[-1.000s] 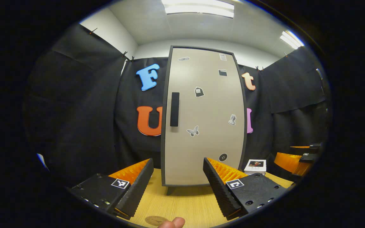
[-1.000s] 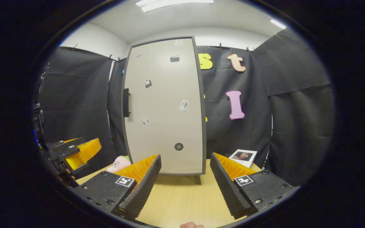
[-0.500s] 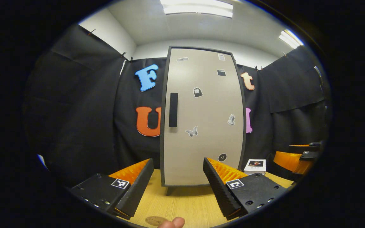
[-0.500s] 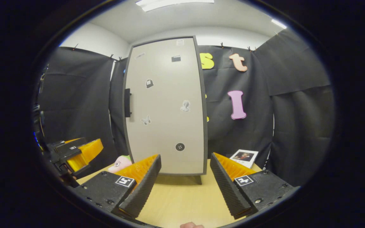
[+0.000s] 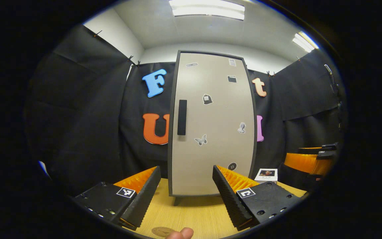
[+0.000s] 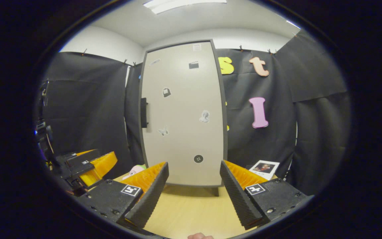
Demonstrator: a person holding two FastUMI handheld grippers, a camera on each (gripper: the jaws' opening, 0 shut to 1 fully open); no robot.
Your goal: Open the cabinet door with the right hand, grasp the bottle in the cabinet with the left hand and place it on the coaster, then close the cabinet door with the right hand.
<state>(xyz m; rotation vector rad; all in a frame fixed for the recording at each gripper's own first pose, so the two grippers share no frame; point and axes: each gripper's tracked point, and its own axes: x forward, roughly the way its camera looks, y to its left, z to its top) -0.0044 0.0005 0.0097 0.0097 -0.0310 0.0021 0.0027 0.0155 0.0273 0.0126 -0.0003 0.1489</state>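
Matt, smooth beige cabinet door (image 5: 212, 132) with matt black handle (image 5: 182, 117); wood-grain table (image 5: 197, 215); matt black cloth wall (image 6: 313, 132); ribbed orange-and-black plastic fingers (image 6: 149, 191)

Black-draped booth (image 5: 88, 116), ceiling lights (image 5: 207, 7)

The inside of the cabinet (image 5: 211, 126) is being hidden by its shut door. The coaster (image 5: 163, 231) is being cut off at the bottom edge. A pink toy (image 6: 134, 171) is being half hidden behind the right gripper's finger (image 6: 148, 191).
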